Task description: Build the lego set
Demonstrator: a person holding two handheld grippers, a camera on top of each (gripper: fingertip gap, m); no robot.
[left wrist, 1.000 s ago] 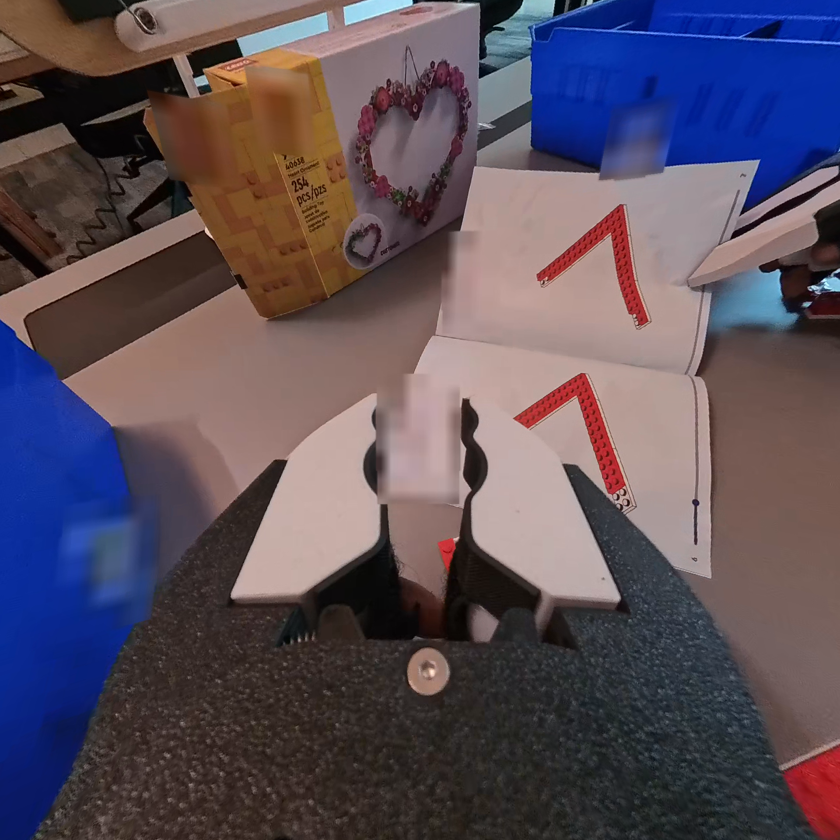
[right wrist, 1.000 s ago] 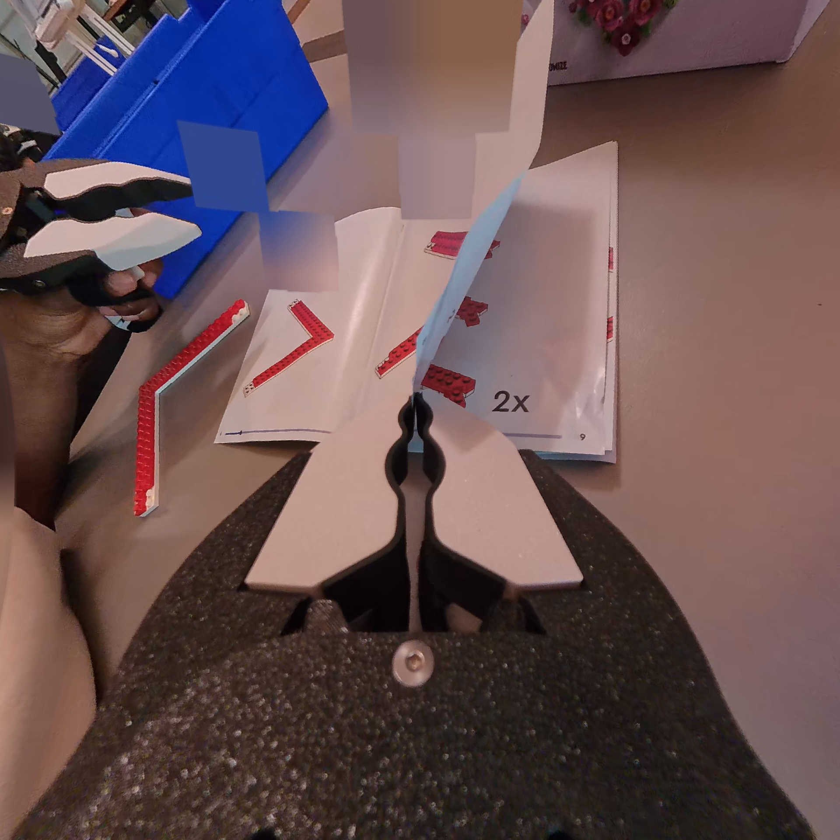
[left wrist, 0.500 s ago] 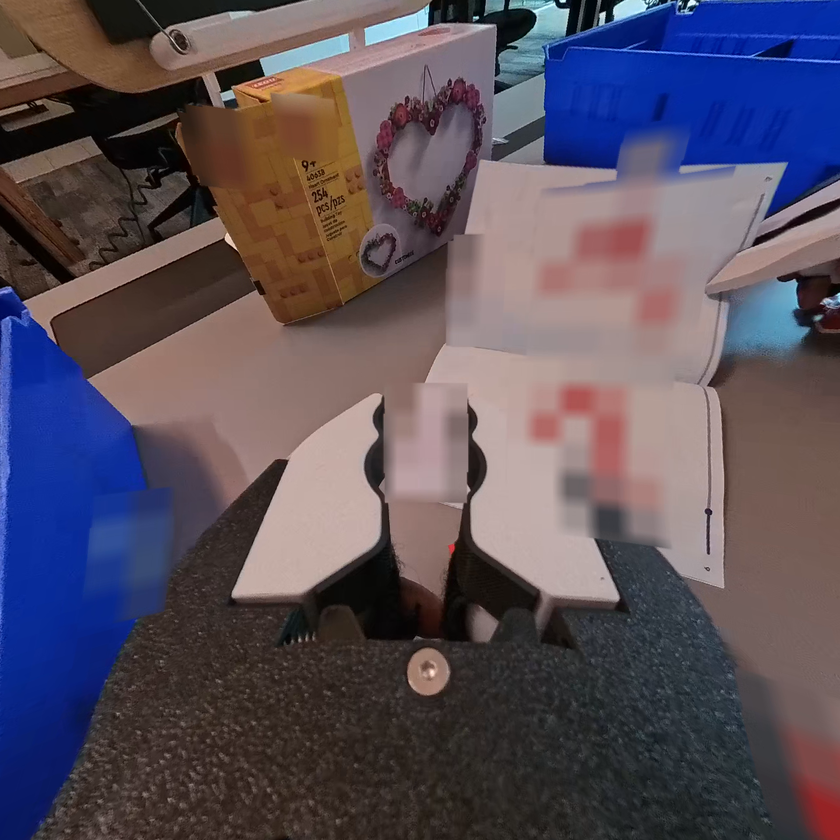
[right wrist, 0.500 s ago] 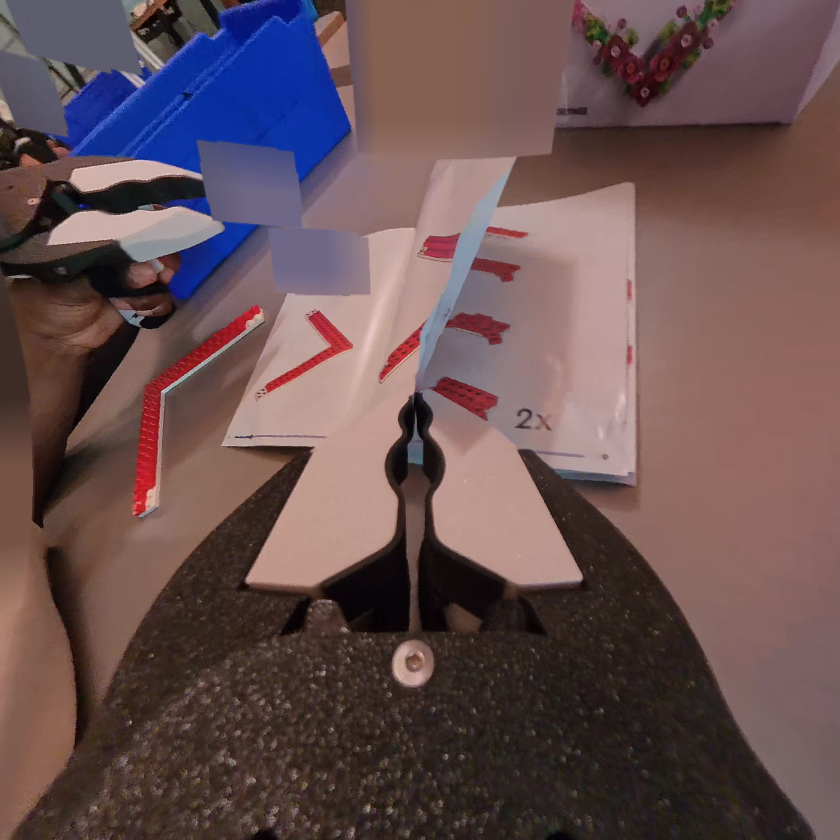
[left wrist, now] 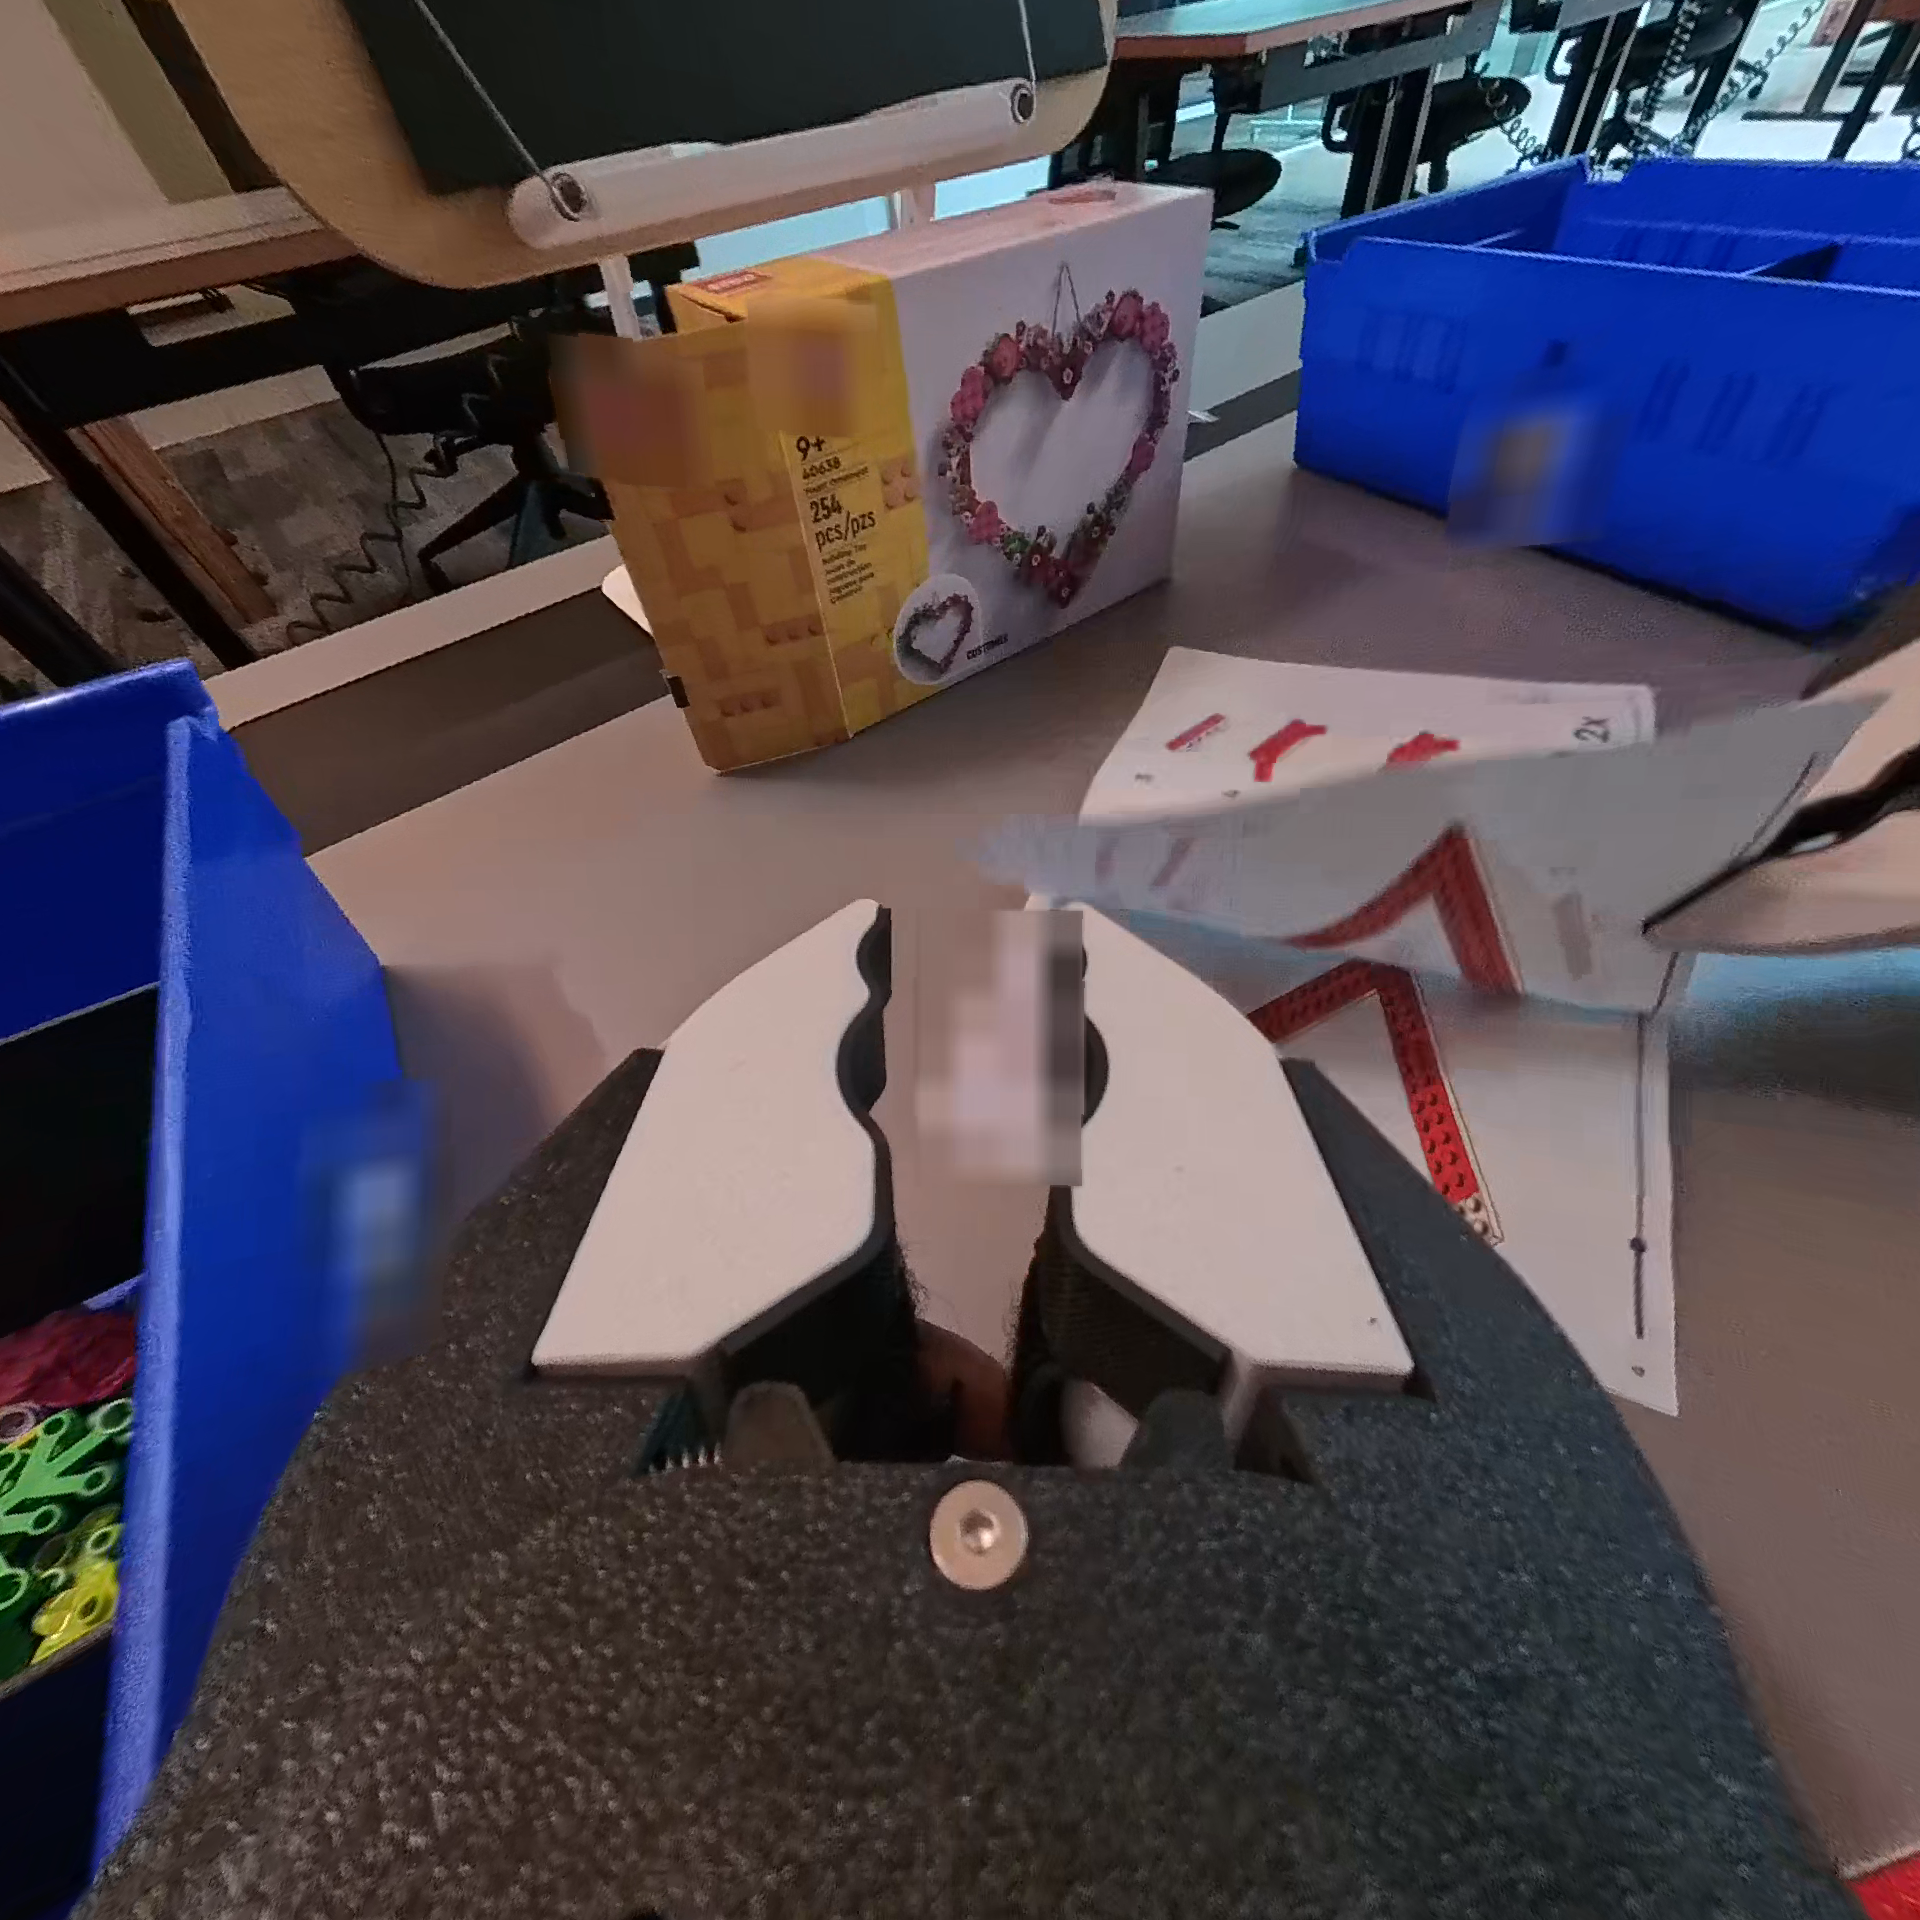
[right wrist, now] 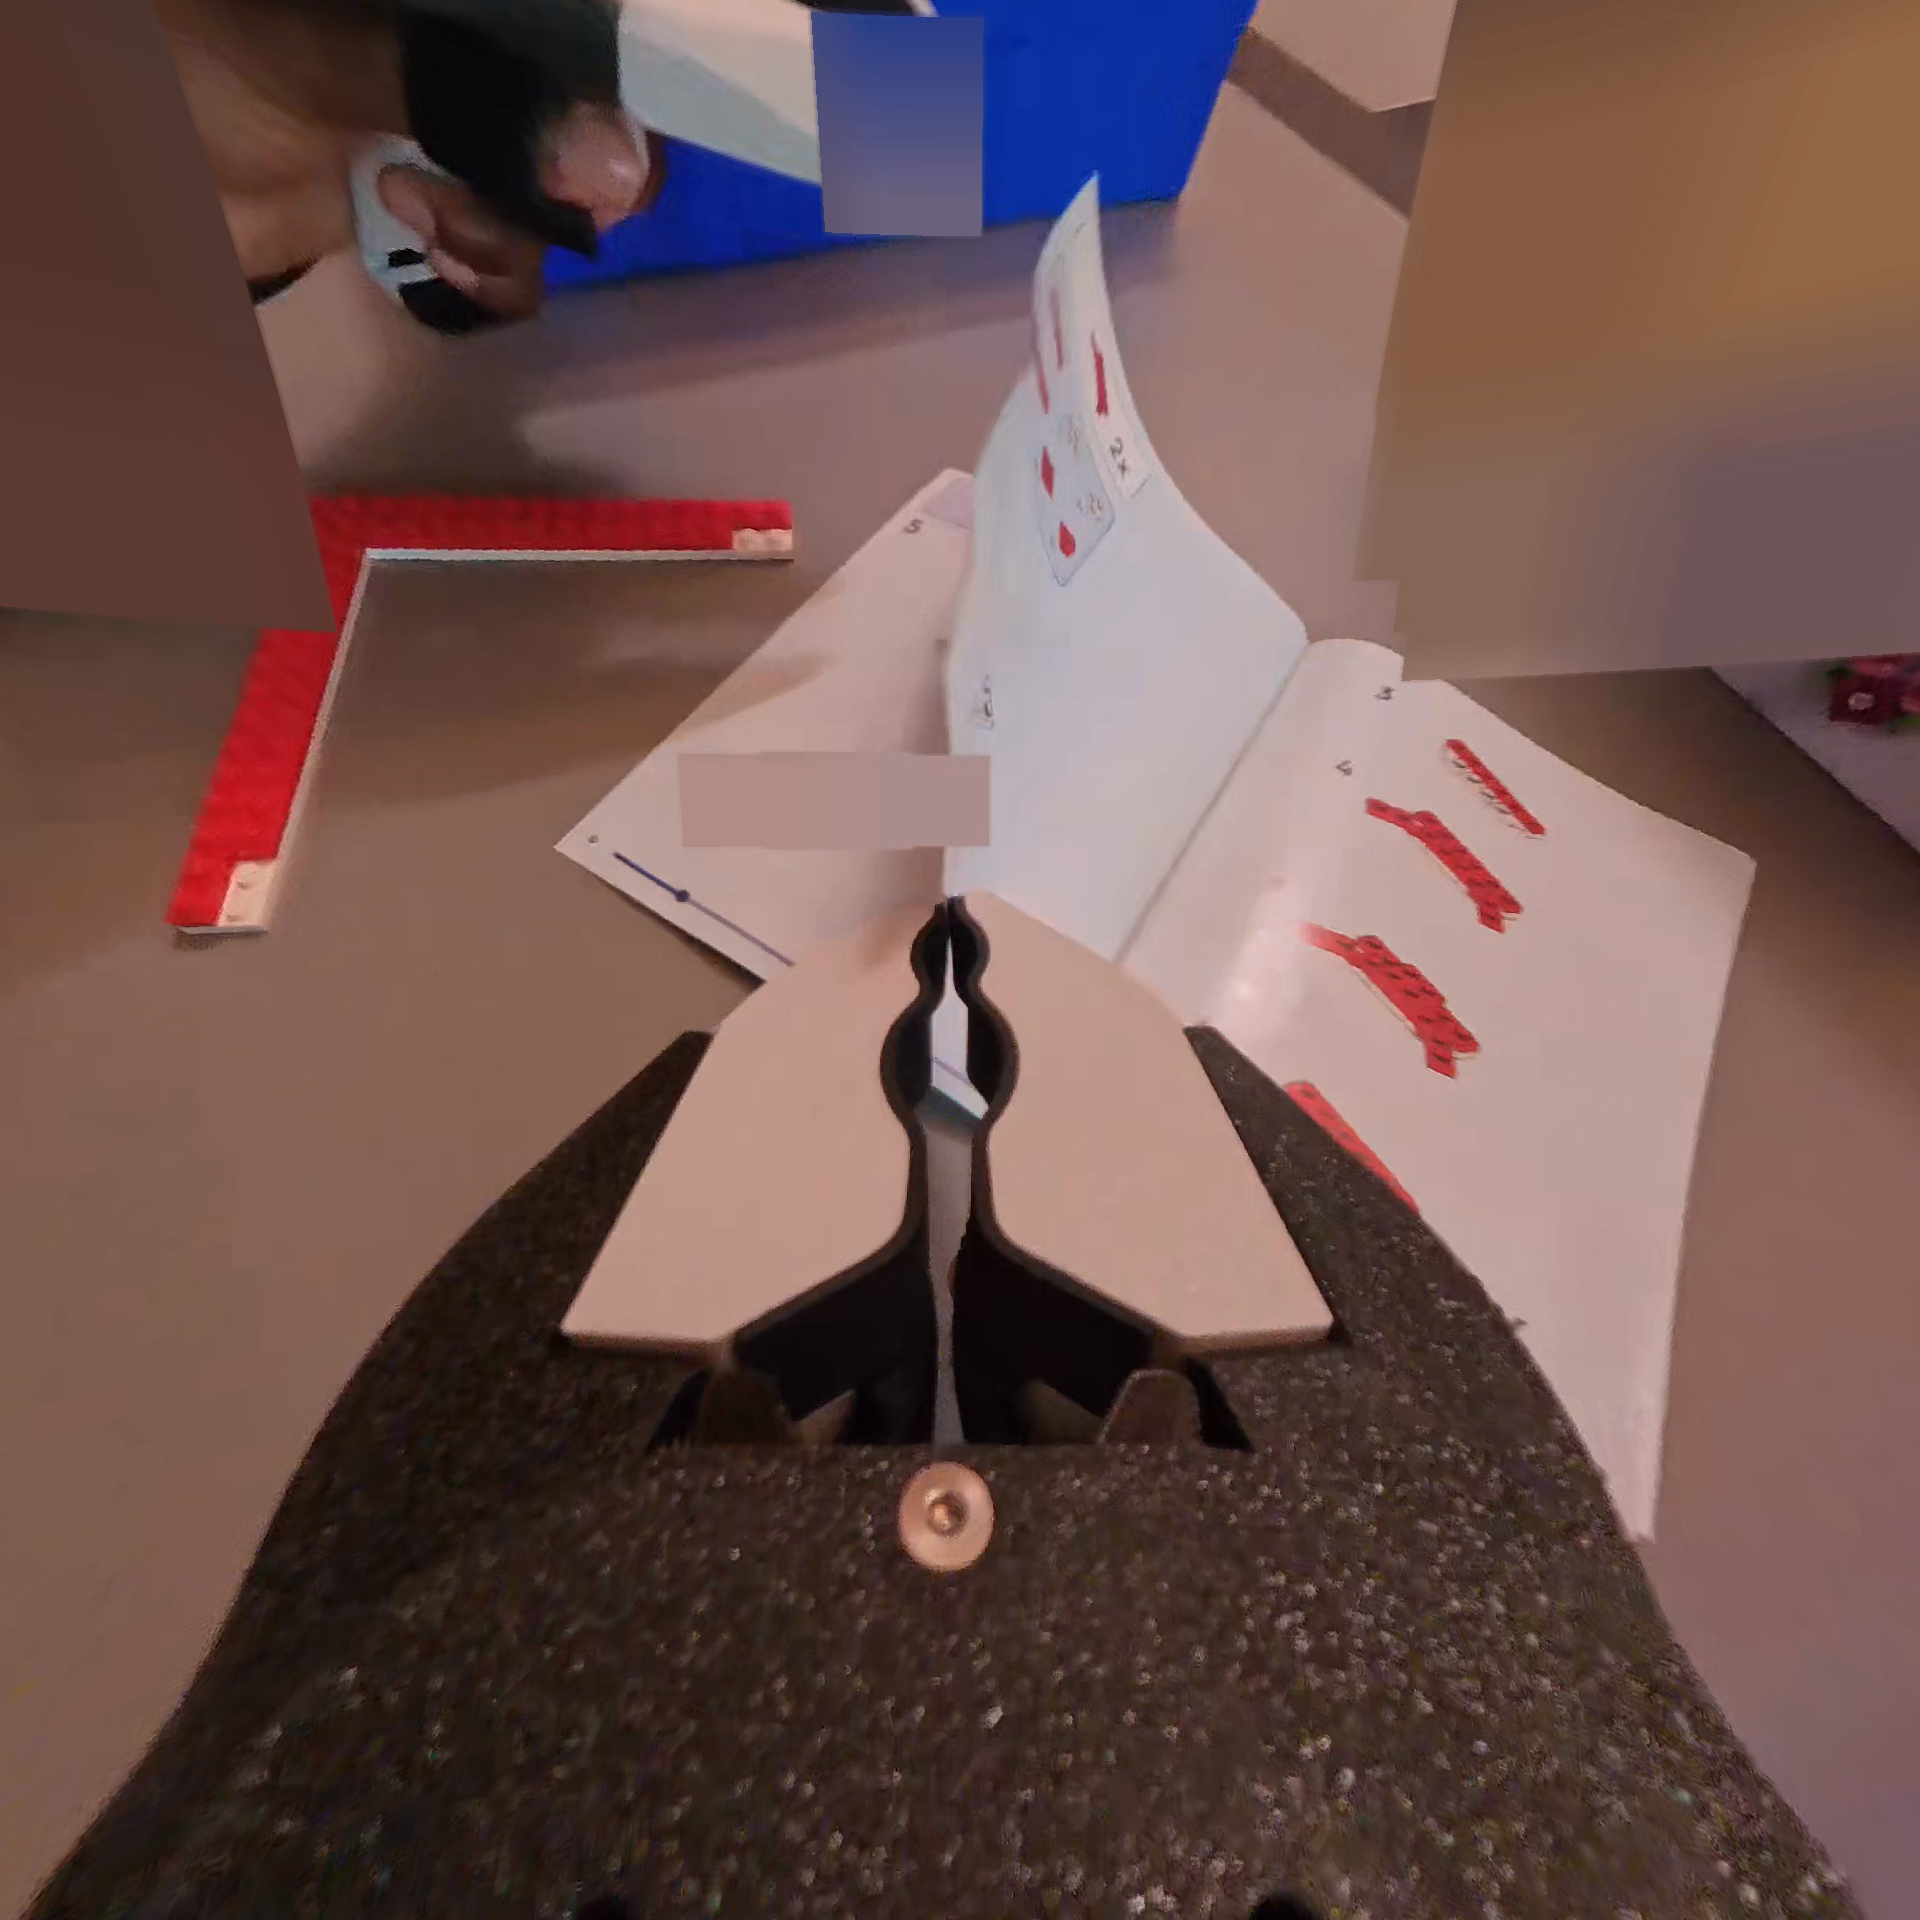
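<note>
Lego build (right wrist: 343, 665) so far: a red L-shaped plate strip with a white edge, lying flat on the grey table (right wrist: 468, 1091), left of the open instruction booklet (right wrist: 1455, 1039) in the right wrist view. Not touching either gripper.

Right gripper (right wrist: 951, 914) clenched on the bottom edge of one booklet page (right wrist: 1101, 665), tips pinched together on the paper, page lifted up and curling while the rest of the booklet lies flat on the table. Same lifted page (left wrist: 1455, 873) visible from the left wrist view, hanging in the air over the printed red angle drawing, with the right gripper's fingers (left wrist: 1808, 904) coming in from the right edge.

Left gripper (left wrist: 982, 925) released, a clear gap between its fingers, nothing in there, hovering over the table near the booklet's left side.

Set box (left wrist: 914, 488) with the flower heart picture standing upright at the back of the table. Blue bin (left wrist: 239, 1039) at the left with green and pink pieces inside, another blue bin (left wrist: 1662, 343) back right. Hand (right wrist: 447, 177) around the left gripper showing top left in the right wrist view.
</note>
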